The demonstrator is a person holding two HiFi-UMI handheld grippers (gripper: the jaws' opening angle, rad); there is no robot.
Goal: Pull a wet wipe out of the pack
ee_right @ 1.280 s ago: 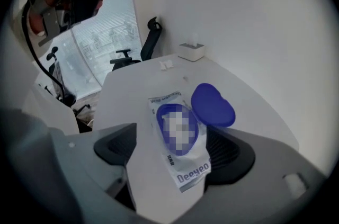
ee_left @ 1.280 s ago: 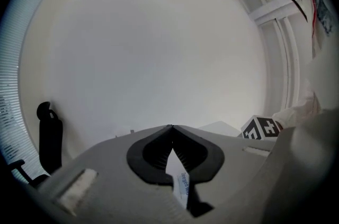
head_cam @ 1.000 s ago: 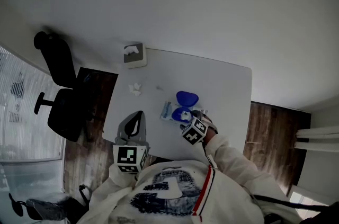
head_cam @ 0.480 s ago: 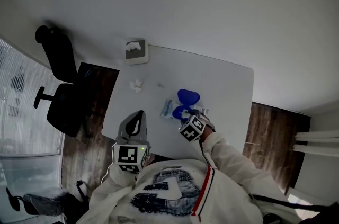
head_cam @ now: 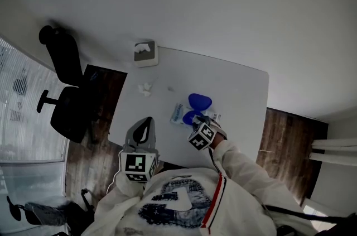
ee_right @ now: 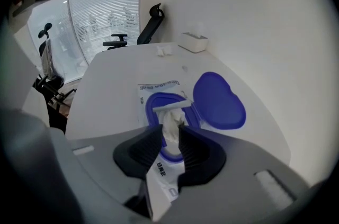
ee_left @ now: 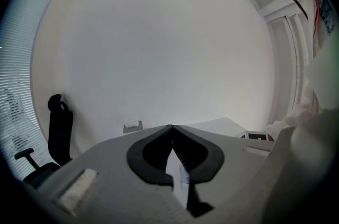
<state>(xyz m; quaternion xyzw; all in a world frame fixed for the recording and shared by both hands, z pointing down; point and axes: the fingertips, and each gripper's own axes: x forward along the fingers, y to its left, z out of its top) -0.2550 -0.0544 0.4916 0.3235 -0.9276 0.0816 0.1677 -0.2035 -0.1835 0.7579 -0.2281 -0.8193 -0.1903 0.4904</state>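
Note:
The wet wipe pack (ee_right: 157, 91) lies flat on the white table (ee_right: 114, 77), its blue lid (ee_right: 218, 102) flipped open to the right. A white wipe (ee_right: 172, 121) sticks up out of the blue-rimmed opening. My right gripper (ee_right: 170, 133) points steeply down over the opening, and its jaws are closing with the wipe pinched between the tips. From the head view the pack (head_cam: 178, 115) sits just beyond the right gripper (head_cam: 194, 120). The left gripper (head_cam: 146, 120) hovers at the table's near left edge, away from the pack. Its jaws (ee_left: 171, 127) meet at the tips and hold nothing.
A tissue box (head_cam: 145, 54) stands at the table's far left corner, with a crumpled tissue (head_cam: 145, 89) nearer. A black office chair (head_cam: 64, 87) is on the wooden floor to the left. The wall runs behind the table.

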